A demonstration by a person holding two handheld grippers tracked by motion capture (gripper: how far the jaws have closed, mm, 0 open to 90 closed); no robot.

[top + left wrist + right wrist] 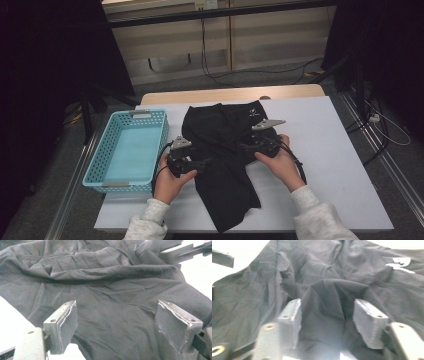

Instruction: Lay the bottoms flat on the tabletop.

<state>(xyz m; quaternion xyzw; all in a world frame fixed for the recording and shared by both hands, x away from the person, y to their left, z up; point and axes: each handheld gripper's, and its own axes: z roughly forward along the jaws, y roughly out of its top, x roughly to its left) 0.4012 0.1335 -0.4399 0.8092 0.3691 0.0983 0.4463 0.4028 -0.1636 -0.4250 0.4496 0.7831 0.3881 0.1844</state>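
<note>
A black garment (220, 150) lies crumpled on the white table top (335, 150), with a small white logo (253, 112) near its far edge. My left gripper (202, 162) rests at the garment's left side; in the left gripper view its jaws stand wide apart over flat cloth (107, 297), the left gripper (115, 315) open and pressing nothing. My right gripper (245, 146) sits on the garment's right side. In the right gripper view a raised fold of cloth (324, 302) stands between the spread jaws of the right gripper (325, 312), and the pads are not squeezing it. The logo (400, 264) shows beyond.
A turquoise plastic basket (107, 170) stands at the table's left edge, close to the left hand. The white table top extends to the right of the garment. Cables (385, 130) run across the floor beyond the table's right side.
</note>
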